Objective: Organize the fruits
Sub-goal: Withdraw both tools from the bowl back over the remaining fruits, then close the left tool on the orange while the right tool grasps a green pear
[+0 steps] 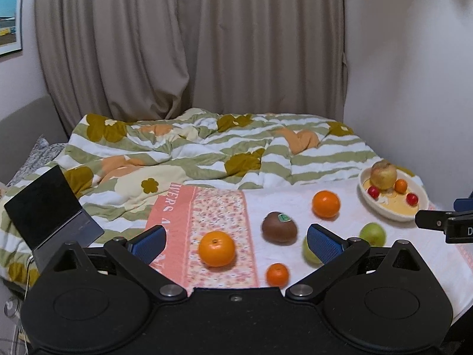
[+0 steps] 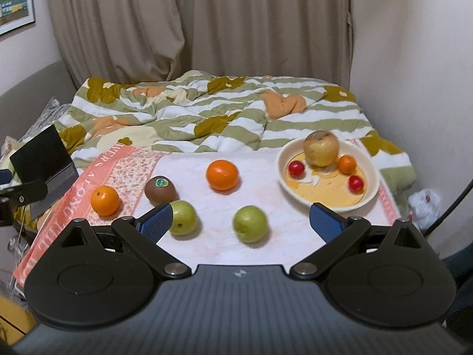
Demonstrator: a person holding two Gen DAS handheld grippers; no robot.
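A cream bowl [image 2: 371, 190] at the right of a pink and white towel [image 2: 283, 236] holds a large yellowish apple [image 2: 320, 148], a small orange and two small red fruits. Loose on the towel lie two oranges [image 2: 222, 175] [image 2: 105, 200], a brown kiwi with a green sticker [image 2: 160, 189] and two green apples [image 2: 250, 223] [image 2: 184, 217]. My right gripper [image 2: 241, 222] is open and empty, just above the nearer green apple. My left gripper [image 1: 236, 241] is open and empty, with an orange [image 1: 217, 248] between its fingers and a small orange [image 1: 277, 274] nearby.
A rumpled striped floral quilt [image 1: 207, 148] covers the bed behind the towel. An open laptop [image 1: 50, 207] sits at the left edge. Curtains hang behind and a white wall stands at the right. A white crumpled bag [image 2: 425, 204] lies on the floor at the right.
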